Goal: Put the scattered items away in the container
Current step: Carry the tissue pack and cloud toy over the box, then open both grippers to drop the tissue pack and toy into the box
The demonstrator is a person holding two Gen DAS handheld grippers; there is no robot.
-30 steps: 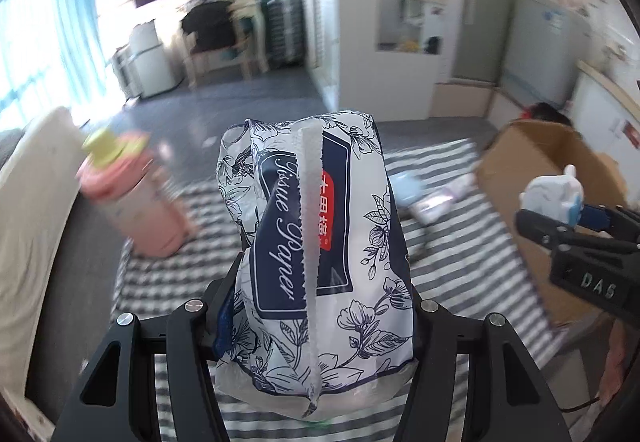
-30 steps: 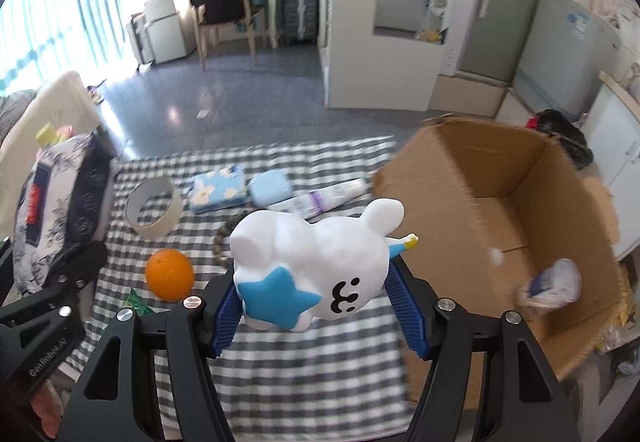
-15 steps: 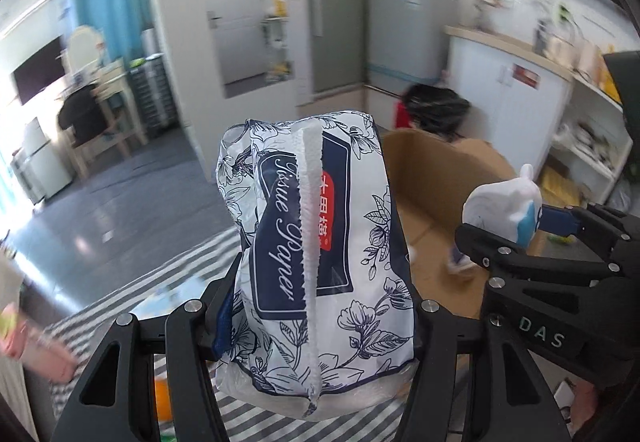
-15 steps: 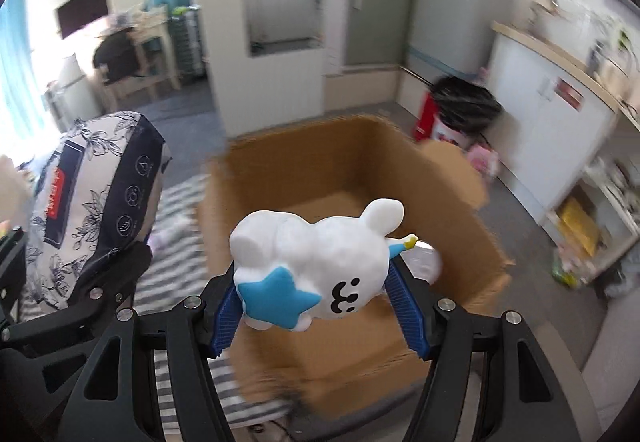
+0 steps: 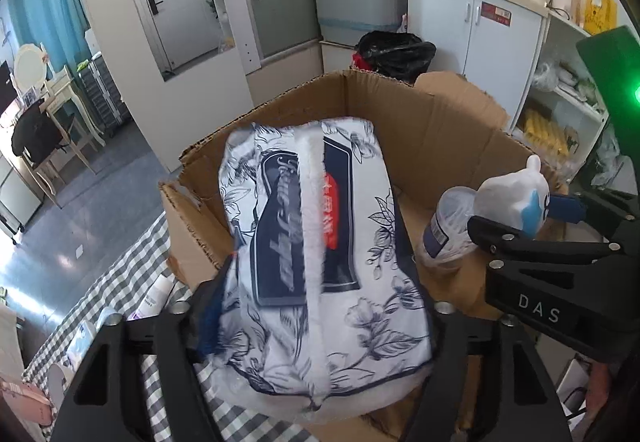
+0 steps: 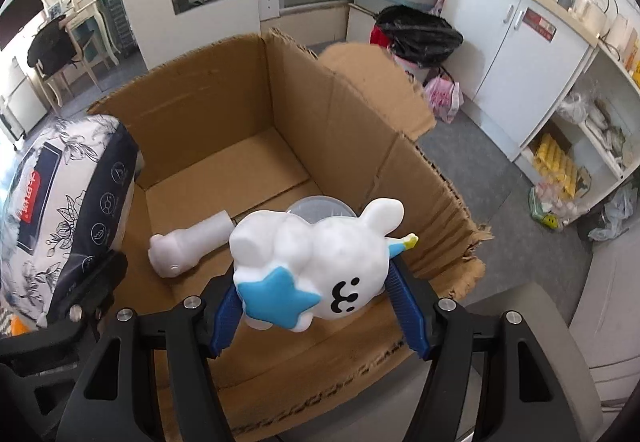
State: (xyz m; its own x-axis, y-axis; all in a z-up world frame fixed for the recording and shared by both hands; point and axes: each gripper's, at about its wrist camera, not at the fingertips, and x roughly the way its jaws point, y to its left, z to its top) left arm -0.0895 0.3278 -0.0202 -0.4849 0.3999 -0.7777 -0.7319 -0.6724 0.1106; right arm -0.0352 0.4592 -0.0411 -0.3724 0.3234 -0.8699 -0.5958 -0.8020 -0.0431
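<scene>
Tissue paper pack (image 5: pixel 320 254), a soft floral-printed plastic bundle, is gripped between the jaws of the left gripper (image 5: pixel 316 306) and is held over the near-left edge of the open cardboard box (image 6: pixel 224 90). The pack is judged light and squashy; its film wrap bulges past the pads, so some slip is possible, and a hold across the middle, as seen here, looks the safest. The crimped seam down its front is too flimsy to be pinched.

A white cloud-shaped toy (image 6: pixel 316 266) with a blue star and a printed face is clamped by the right gripper (image 6: pixel 316 306) between blue pads, above the near side of the box. It looks like rigid or slightly rubbery moulded material, light, with a smooth rounded body that could roll out of a loose grip; it is held across its widest part.

Inside the box, a white bottle (image 6: pixel 188 246) lies on its side on the floor, and a clear plastic container (image 5: pixel 448 226) rests beside it, partly hidden by the toy. A checked cloth (image 5: pixel 132 274) is seen left of the box with smaller items on it, so the tidying is judged only partly done
</scene>
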